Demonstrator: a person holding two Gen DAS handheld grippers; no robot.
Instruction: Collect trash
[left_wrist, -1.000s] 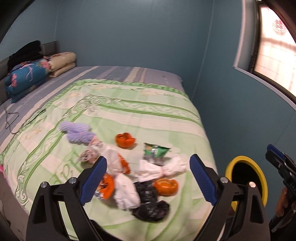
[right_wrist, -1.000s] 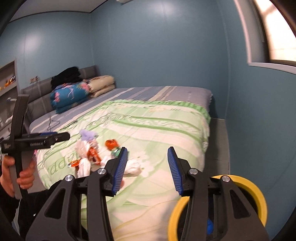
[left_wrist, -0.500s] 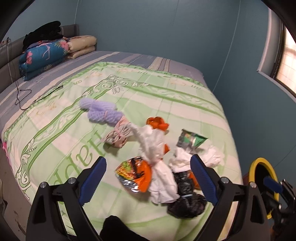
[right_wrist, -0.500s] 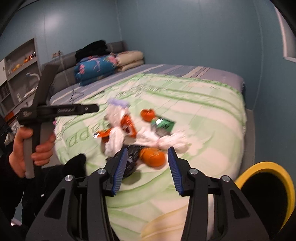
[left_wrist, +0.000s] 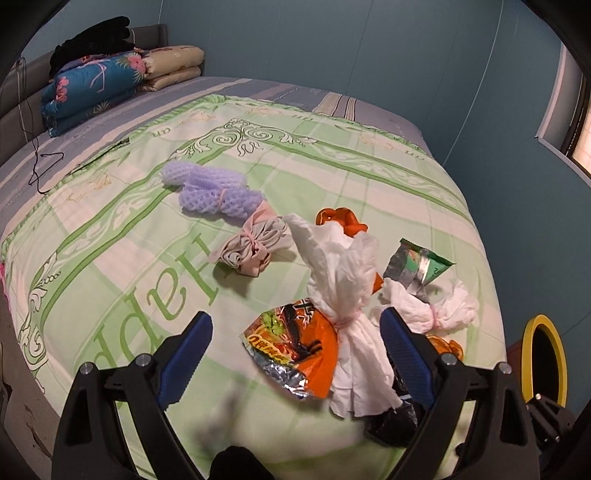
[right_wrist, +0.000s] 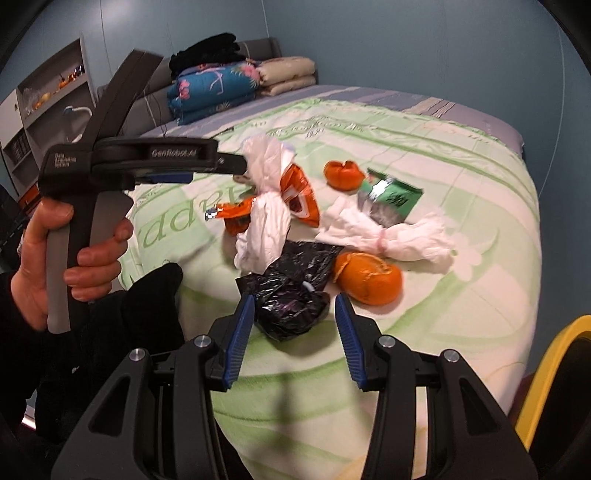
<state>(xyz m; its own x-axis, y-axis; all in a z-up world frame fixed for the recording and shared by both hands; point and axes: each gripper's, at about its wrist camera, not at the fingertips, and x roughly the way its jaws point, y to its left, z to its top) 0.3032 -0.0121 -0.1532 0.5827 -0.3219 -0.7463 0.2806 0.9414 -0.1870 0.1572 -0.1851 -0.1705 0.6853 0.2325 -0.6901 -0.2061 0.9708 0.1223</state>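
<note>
Trash lies in a heap on the green bedspread. An orange snack wrapper and a tied white tissue bundle sit between the fingers of my open left gripper. A black plastic bag lies just ahead of my open right gripper, with an orange peel beside it. A green foil packet, a second white bundle, another peel, a purple foam net and a beige bundle lie further on.
A yellow-rimmed bin stands on the floor at the bed's right edge, also in the right wrist view. Folded quilts lie at the headboard. A black cable lies at far left. The left gripper's handle and hand are left of the heap.
Both grippers have moved closer to the trash heap and lower over the bed. The right one swung left from the bin toward the black bag. Both stay open.
</note>
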